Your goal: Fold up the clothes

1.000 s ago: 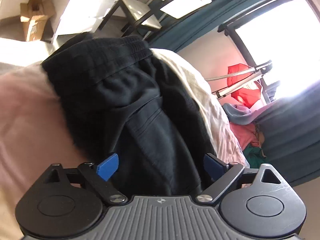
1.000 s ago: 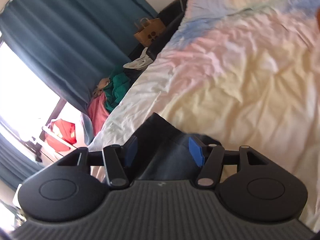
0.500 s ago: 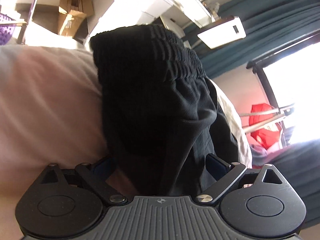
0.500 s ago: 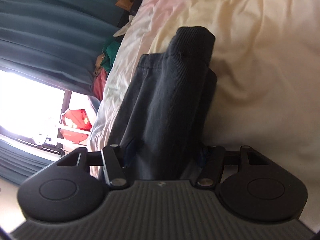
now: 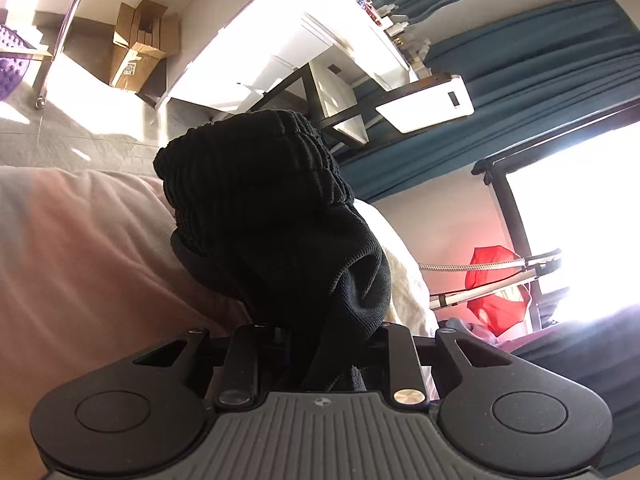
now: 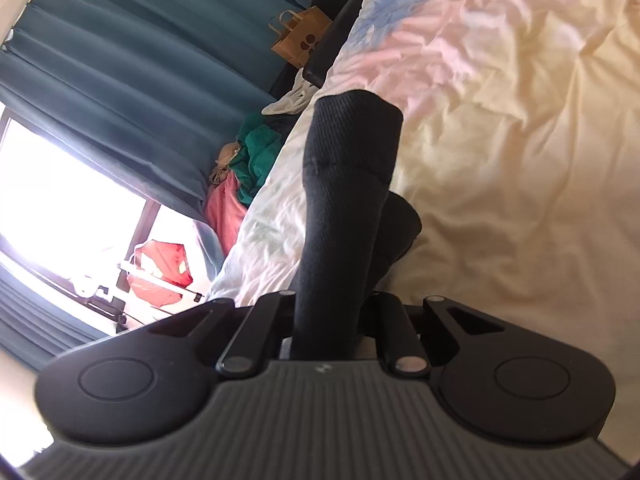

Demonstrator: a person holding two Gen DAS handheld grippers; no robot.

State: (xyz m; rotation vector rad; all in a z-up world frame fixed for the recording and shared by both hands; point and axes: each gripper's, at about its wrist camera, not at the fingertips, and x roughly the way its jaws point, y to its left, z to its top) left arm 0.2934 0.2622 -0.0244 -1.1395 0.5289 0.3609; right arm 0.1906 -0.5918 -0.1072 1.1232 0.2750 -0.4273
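Black trousers with a ribbed elastic waistband lie on the pale pink and cream bed cover. In the left wrist view my left gripper has its jaws closing on a bunched fold just below the waistband; the cloth fills the gap and hides the pads. In the right wrist view the dark leg end of the trousers stands up from my right gripper, whose jaws are closing tight on a narrow strip of it. The bed cover stretches away to the right behind it.
Beyond the bed's end stand a cardboard box and a white desk. Teal curtains frame a bright window. A clothes pile and a paper bag sit beside the bed; a red item hangs near the window.
Both grippers' jaws have drawn in from wide apart onto the black cloth. The left gripper moved toward the waistband. The trouser leg now stands bunched up in the right gripper.
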